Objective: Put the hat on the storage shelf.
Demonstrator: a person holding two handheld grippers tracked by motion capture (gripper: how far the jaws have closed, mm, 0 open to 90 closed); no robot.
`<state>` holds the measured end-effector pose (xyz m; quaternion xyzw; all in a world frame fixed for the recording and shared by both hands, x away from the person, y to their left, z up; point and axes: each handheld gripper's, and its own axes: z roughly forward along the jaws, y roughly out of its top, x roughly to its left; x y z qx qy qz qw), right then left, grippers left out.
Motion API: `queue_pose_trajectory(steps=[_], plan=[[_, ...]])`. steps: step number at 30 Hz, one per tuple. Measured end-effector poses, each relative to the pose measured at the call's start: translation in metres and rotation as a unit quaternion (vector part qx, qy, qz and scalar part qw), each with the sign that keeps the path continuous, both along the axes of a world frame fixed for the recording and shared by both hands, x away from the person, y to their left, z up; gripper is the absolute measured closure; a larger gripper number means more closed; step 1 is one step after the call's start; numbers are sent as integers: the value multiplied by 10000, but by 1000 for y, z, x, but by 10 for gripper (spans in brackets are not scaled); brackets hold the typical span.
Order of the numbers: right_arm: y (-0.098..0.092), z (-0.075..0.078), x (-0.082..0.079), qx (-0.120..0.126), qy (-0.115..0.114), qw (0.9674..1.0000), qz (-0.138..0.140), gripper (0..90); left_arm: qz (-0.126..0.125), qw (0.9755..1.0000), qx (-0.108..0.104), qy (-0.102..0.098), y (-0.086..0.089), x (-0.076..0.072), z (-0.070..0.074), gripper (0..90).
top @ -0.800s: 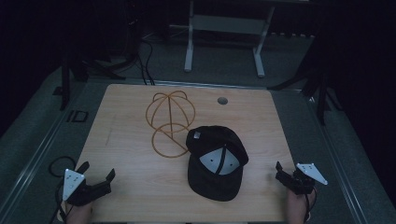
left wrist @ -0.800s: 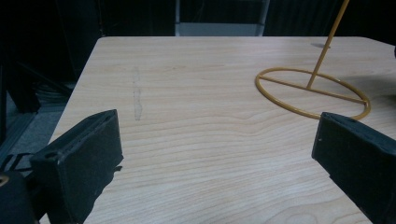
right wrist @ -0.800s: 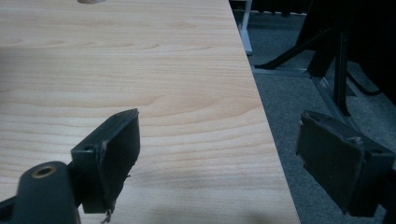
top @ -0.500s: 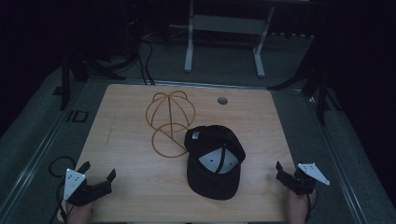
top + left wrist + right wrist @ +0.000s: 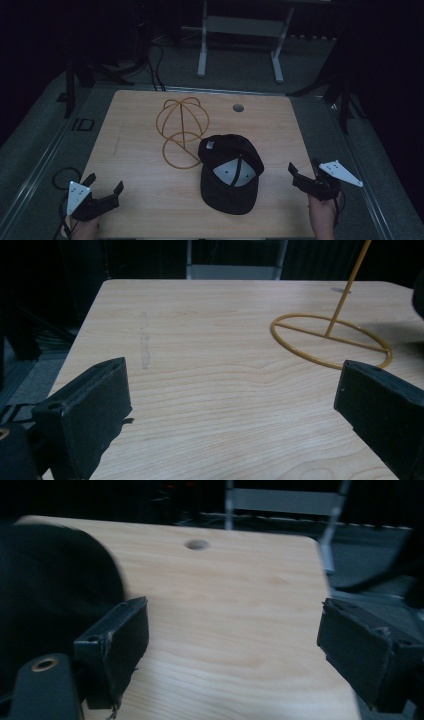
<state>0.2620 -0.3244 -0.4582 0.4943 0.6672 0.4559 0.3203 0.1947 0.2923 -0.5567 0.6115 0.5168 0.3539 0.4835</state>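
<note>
A black cap point(image 5: 230, 172) lies upside down on the wooden table point(image 5: 135, 150), its grey-white lining facing up. Just behind it to the left stands a yellow wire hat stand point(image 5: 182, 132). My left gripper point(image 5: 106, 182) rests open at the table's front left corner, with nothing between its jaws. In the left gripper view the left gripper point(image 5: 230, 390) looks across bare wood toward the stand's base ring point(image 5: 330, 340). My right gripper point(image 5: 304, 167) is open at the front right, beside the cap. In the right gripper view the right gripper point(image 5: 232, 630) has the cap point(image 5: 50, 590) to its left.
A round cable hole point(image 5: 238, 107) sits near the table's far edge, also seen as the hole point(image 5: 196, 544) in the right gripper view. A white metal frame point(image 5: 240, 30) stands on the floor behind the table. Dark stands and cables flank both sides.
</note>
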Motion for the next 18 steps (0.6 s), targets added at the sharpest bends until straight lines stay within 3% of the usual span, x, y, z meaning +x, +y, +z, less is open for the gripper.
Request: queue_pose_trajectory(steps=[2,5,7,10,16,18], plan=[[10,15,1,5,-28,9998,210,129,-6,10000,-7,23,0,0,0,22],[25,30,3,-110,-28,9996,263,125,-28,10000,-15,20,0,0,0,22],[35,38,6,-62,-37,9987,499,122,-45,10000,-40,16,0,0,0,22],[48,45,10,-107,-53,9974,707,108,-49,10000,-51,19,0,0,0,22],[77,50,19,-178,176,9931,1146,110,-70,10000,-58,31,0,0,0,22],[94,48,26,-399,361,9888,1395,145,-109,9999,-78,55,0,0,0,22]])
